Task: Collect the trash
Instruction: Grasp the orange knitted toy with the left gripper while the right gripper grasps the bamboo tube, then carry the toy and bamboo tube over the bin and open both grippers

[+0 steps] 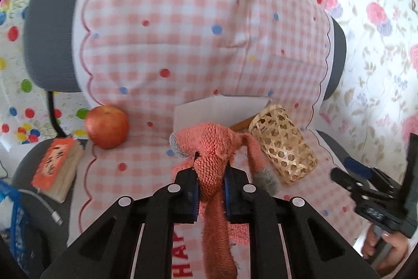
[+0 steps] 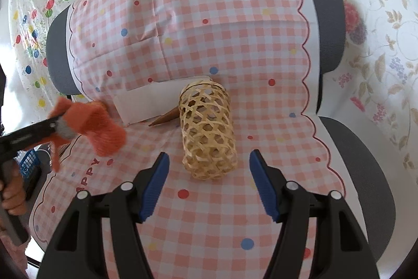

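Knit sock (image 1: pixel 213 171) (orange, grey-tipped) clamped btwn left gripper (image 1: pixel 211 183) pads. Right gripper (image 2: pixel 206 174) wide open, woven basket (image 2: pixel 206 130) just ahead, untouched.

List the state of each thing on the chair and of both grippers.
left gripper: shut on the knitted glove
knitted glove: clamped, hanging limp
right gripper: open, empty
woven basket: lying on its side
apple: resting untouched
small book: closed
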`<state>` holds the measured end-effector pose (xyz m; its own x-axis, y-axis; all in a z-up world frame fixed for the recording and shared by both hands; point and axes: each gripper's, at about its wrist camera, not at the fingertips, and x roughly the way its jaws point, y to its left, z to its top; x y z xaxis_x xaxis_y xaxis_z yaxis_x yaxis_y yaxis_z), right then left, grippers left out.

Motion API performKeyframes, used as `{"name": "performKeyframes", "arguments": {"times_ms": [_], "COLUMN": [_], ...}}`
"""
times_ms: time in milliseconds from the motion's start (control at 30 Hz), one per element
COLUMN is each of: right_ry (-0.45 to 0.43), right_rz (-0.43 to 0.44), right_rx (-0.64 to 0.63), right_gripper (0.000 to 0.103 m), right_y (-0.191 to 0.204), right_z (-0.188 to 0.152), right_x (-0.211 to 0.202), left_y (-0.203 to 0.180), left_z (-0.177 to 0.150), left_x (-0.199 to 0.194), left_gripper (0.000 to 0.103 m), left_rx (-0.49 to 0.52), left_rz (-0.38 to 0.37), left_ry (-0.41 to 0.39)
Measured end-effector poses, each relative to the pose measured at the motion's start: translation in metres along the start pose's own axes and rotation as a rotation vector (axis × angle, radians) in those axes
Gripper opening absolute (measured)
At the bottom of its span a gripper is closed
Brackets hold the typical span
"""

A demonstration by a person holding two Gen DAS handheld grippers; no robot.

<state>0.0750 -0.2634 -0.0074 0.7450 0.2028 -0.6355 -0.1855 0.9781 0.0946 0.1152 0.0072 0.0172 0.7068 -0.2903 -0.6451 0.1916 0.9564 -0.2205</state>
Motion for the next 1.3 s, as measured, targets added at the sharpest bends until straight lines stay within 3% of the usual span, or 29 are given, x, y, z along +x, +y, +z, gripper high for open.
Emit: {"name": "performKeyframes", "arguments": {"times_ms": [200, 600, 667, 733, 867, 1133, 1300], "right_ry": [0.043, 0.158, 0.169, 0.168, 0.133, 0.018, -0.024], "right_rz": [0.015, -0.016, -0.022, -0.020, -0.037, 0.002, 0.024], "right_rx": [-0.007, -0.050, -0.057, -0.066, -0.085, -0.042, -0.003], "right_gripper": [0.078, 0.081, 0.081, 0.074, 0.071, 0.069, 0.070], "right_y": [0.006, 0.005, 0.006, 0.009, 0.013, 0.004, 0.004], "right_z": [0.015, 0.044, 0.045, 0.045, 0.038, 0.013, -0.014], "right_x": [0.034, 0.111, 0.117, 0.116, 0.100, 0.011, -0.037], "left_y": [0.006, 0.000, 0.000, 0.000, -0.001, -0.014, -0.035], "left_z": [-0.007, -0.009, -0.010, -0.011, -0.015, -0.026, -0.042], "left_x": [-0.006, 0.010, 0.010, 0.009, 0.003, -0.028, -0.048], "left_gripper": [0.015, 0.015, 0.015, 0.015, 0.015, 0.015, 0.015], "left_rx": [-0.023, 0.026, 0.025, 0.028, 0.030, 0.056, 0.080], "left_rz": [0.010, 0.026, 0.030, 0.031, 0.028, -0.014, -0.081], "left_ry": [0.010, 0.020, 0.021, 0.022, 0.019, -0.020, -0.037]}}
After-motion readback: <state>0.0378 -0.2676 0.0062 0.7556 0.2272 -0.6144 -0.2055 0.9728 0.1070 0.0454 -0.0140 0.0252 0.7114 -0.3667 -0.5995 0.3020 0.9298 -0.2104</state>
